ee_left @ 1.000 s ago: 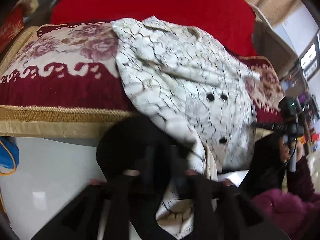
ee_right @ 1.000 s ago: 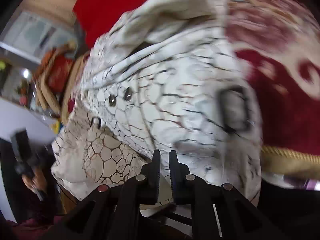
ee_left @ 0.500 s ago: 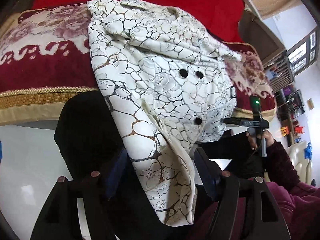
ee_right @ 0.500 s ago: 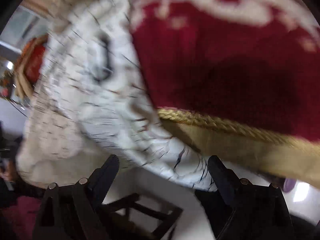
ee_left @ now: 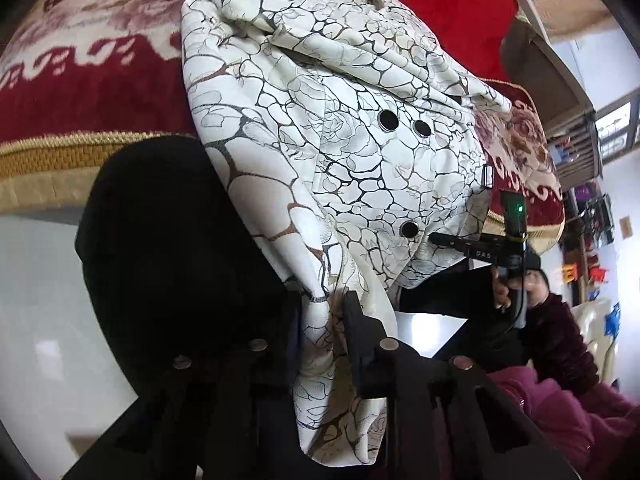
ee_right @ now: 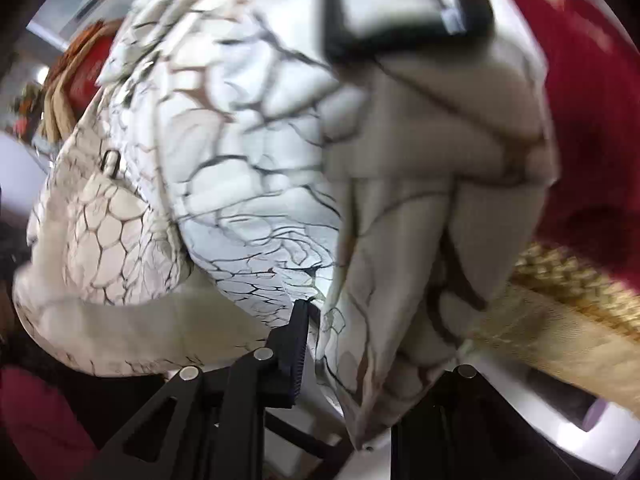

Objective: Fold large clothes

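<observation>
White jacket (ee_left: 360,152), black-brown crackle print, dark snap buttons, crumpled, draped over red floral blanket (ee_left: 92,92); lower hem hangs past blanket's gold-fringed edge.

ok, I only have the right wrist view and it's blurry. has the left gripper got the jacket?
Observer: Yes. The left gripper has just been closing, and a hanging fold of the jacket is pinched between its fingers.
Operator: anything else near that fold?
Observer: A black cloth hangs right beside it, below the gold edge of the bed cover.
</observation>
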`<move>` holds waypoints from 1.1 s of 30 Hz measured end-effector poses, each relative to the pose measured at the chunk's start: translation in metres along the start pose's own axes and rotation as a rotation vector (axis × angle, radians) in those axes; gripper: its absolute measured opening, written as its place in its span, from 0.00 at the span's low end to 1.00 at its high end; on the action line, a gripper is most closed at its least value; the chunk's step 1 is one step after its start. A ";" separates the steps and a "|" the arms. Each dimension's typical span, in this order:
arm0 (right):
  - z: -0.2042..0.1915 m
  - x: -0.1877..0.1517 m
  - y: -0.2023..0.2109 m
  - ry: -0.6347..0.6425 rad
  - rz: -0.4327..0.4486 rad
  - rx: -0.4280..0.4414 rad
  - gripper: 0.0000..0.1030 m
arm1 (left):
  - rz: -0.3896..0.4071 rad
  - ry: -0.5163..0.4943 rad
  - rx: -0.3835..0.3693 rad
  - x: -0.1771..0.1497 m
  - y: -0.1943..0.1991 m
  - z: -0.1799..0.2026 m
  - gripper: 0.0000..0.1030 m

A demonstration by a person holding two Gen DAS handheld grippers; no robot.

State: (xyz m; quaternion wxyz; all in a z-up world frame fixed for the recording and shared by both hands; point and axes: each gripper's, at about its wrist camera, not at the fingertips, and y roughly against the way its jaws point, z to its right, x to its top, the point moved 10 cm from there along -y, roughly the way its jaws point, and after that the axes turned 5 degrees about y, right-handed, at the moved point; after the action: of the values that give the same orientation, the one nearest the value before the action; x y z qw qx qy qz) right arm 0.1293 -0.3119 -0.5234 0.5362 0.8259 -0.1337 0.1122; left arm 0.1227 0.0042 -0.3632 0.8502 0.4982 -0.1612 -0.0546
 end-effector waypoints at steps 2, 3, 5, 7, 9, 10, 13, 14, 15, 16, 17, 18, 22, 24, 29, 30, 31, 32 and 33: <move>-0.007 0.004 0.003 0.034 0.016 -0.003 0.21 | 0.018 -0.007 0.001 0.002 0.001 0.002 0.18; -0.015 0.004 0.008 0.042 0.028 0.024 0.15 | 0.032 -0.005 0.002 0.004 0.001 0.003 0.06; -0.041 0.011 0.024 0.079 0.079 0.081 0.10 | 0.065 0.001 -0.012 0.009 0.003 0.005 0.03; -0.067 0.020 0.041 0.131 0.133 0.109 0.09 | 0.125 -0.006 -0.040 0.018 0.012 0.012 0.03; -0.094 0.033 0.061 0.180 0.187 0.122 0.09 | 0.181 -0.013 -0.076 0.032 0.027 0.023 0.02; -0.104 0.041 0.069 0.199 0.210 0.132 0.08 | 0.202 -0.016 -0.088 0.039 0.034 0.027 0.02; -0.129 0.068 0.087 0.231 0.264 0.156 0.07 | 0.249 -0.005 -0.142 0.066 0.056 0.035 0.02; -0.136 0.077 0.094 0.232 0.283 0.164 0.07 | 0.264 0.004 -0.159 0.077 0.062 0.035 0.02; -0.138 0.085 0.100 0.229 0.299 0.173 0.07 | 0.275 0.016 -0.174 0.086 0.067 0.036 0.02; -0.142 0.093 0.107 0.227 0.320 0.182 0.07 | 0.288 0.029 -0.191 0.098 0.074 0.035 0.02; -0.146 0.102 0.111 0.223 0.339 0.193 0.07 | 0.299 0.038 -0.200 0.107 0.079 0.033 0.02; -0.149 0.115 0.117 0.216 0.362 0.212 0.06 | 0.315 0.051 -0.207 0.117 0.086 0.029 0.02; -0.139 0.168 0.160 0.166 0.484 0.214 0.06 | 0.385 0.141 -0.255 0.167 0.115 0.004 0.03; -0.119 0.195 0.181 0.100 0.549 0.210 0.06 | 0.425 0.204 -0.273 0.197 0.128 -0.015 0.03; -0.009 0.257 0.223 -0.265 0.740 0.236 0.06 | 0.504 0.382 -0.300 0.273 0.134 -0.076 0.03; 0.022 0.266 0.218 -0.376 0.754 0.260 0.06 | 0.512 0.395 -0.302 0.289 0.127 -0.085 0.03; 0.043 0.273 0.209 -0.461 0.754 0.291 0.06 | 0.506 0.430 -0.311 0.303 0.117 -0.096 0.05; 0.067 0.274 0.197 -0.550 0.747 0.334 0.06 | 0.500 0.472 -0.303 0.313 0.106 -0.107 0.05; 0.084 0.275 0.183 -0.617 0.743 0.359 0.10 | 0.505 0.514 -0.273 0.321 0.094 -0.117 0.04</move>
State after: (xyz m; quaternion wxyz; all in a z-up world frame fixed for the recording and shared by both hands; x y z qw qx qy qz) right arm 0.3284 -0.4877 -0.3096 0.2457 0.7963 -0.5486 0.0676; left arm 0.4573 0.0666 -0.2646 0.9080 0.3225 -0.0520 0.2622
